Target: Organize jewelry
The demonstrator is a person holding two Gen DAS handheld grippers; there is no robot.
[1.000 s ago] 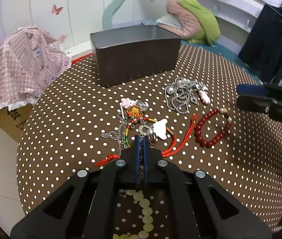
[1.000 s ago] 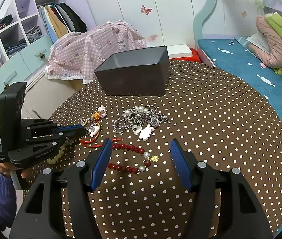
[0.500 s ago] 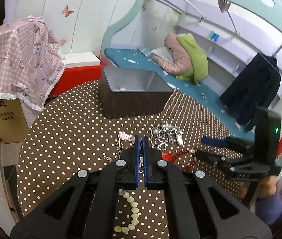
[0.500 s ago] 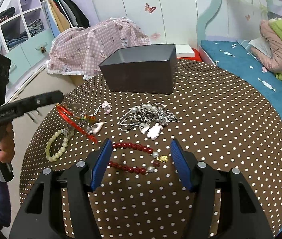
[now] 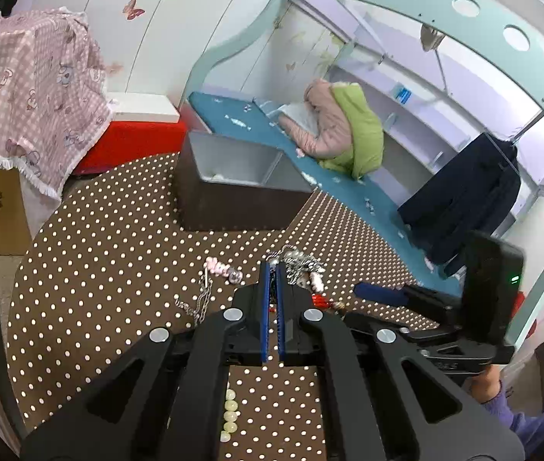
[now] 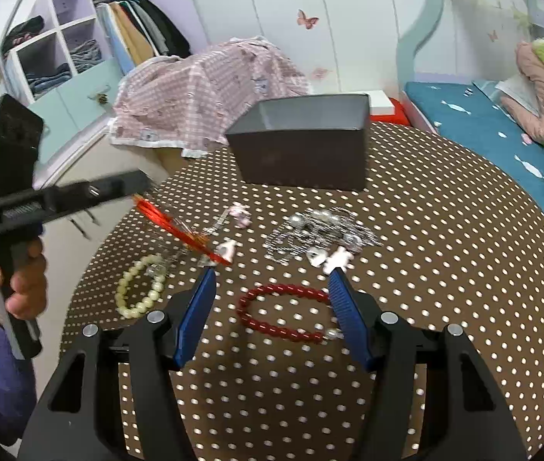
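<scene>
Left gripper [image 6: 139,186] fingers pinch the red cord [image 6: 179,230] — now lifted, seemingly; right gripper [image 6: 272,296] spread.

The left gripper [image 6: 139,184] and the red cord [image 6: 179,232] hanging from it are smeared by motion blur, so where the fingers pinch the cord cannot be made out. The gripper's black frame hides most of the pale bead bracelet [image 5: 229,415]. What lies inside the dark box [image 5: 233,169] is too small to tell.
</scene>
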